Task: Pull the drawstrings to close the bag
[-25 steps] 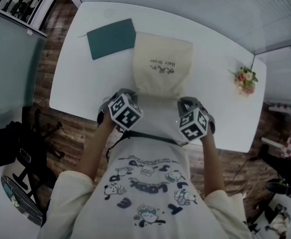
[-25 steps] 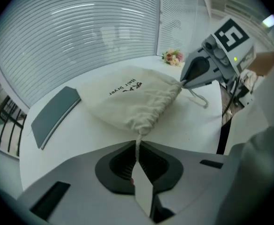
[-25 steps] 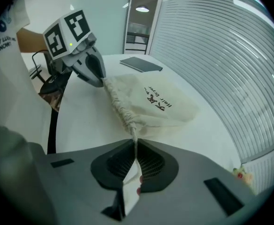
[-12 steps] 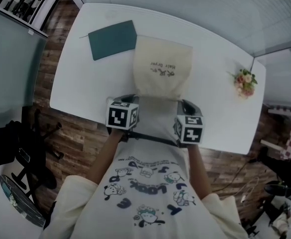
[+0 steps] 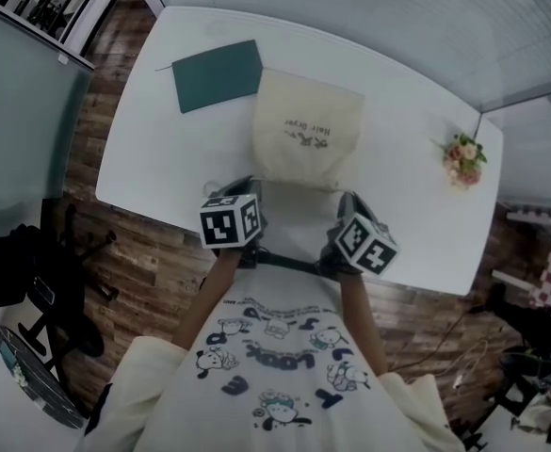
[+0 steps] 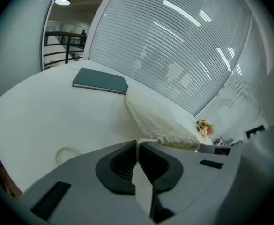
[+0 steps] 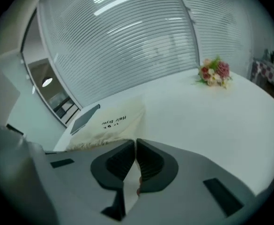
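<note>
Drawstring point(image 6: 149, 139) pinched in closed left claw point(image 6: 137, 143); right claw point(image 7: 135, 141) closed beside bag point(image 7: 109, 124) mouth.

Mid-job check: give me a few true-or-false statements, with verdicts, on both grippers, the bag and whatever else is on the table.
1. The left gripper has its jaws closed on a drawstring that runs to the bag. True.
2. The right gripper has its jaws wide apart. False: they are together, right at the bag's gathered mouth.
3. The teal notebook lies on top of the bag. False: it lies flat on the table, beside the bag's far end.
4. The flowers sit on the table off to the bag's right in the head view. True.
5. The bag hangs in the air. False: it lies on the table.
</note>
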Action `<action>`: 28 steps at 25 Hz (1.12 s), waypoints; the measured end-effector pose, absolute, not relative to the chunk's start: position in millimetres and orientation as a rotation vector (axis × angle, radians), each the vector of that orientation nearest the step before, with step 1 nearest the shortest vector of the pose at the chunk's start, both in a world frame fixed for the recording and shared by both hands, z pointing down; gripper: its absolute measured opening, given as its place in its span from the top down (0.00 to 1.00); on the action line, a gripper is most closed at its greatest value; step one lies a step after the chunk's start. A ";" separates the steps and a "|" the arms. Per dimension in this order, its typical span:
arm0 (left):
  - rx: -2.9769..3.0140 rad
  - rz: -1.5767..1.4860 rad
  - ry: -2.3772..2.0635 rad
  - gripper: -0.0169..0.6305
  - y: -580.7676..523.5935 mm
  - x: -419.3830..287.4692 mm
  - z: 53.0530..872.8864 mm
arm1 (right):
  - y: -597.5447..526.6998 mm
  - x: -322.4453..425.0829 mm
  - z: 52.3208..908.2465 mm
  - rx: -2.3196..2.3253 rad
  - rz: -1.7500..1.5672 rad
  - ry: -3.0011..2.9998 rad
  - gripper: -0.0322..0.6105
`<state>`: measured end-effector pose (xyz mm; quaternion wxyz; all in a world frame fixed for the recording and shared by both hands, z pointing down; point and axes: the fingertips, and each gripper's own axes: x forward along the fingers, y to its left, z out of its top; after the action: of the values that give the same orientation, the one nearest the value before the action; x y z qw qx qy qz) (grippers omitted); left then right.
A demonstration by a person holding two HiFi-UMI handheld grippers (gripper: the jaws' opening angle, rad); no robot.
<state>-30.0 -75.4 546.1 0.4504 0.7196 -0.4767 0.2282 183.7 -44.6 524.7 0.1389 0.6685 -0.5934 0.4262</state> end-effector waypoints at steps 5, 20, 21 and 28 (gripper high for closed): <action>1.699 0.441 -1.202 0.90 -79.5 -41.7 547.1 | -42.2 199.9 525.3 2.069 1.308 -1.669 0.92; 1.509 0.294 -1.218 0.90 -72.3 -73.3 559.8 | -28.7 251.5 523.4 2.312 1.418 -1.573 0.91; 1.507 0.293 -1.221 0.90 -72.3 -75.2 560.0 | -28.2 254.6 523.0 2.319 1.411 -1.572 0.92; 1.493 0.264 -1.228 0.90 -76.6 -83.3 559.8 | -30.2 269.7 515.2 2.361 1.320 -1.586 0.92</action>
<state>-83.3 -76.6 559.8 0.5609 0.6335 -0.5210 0.1121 269.7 -30.2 515.2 0.0031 0.7530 -0.5057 0.4210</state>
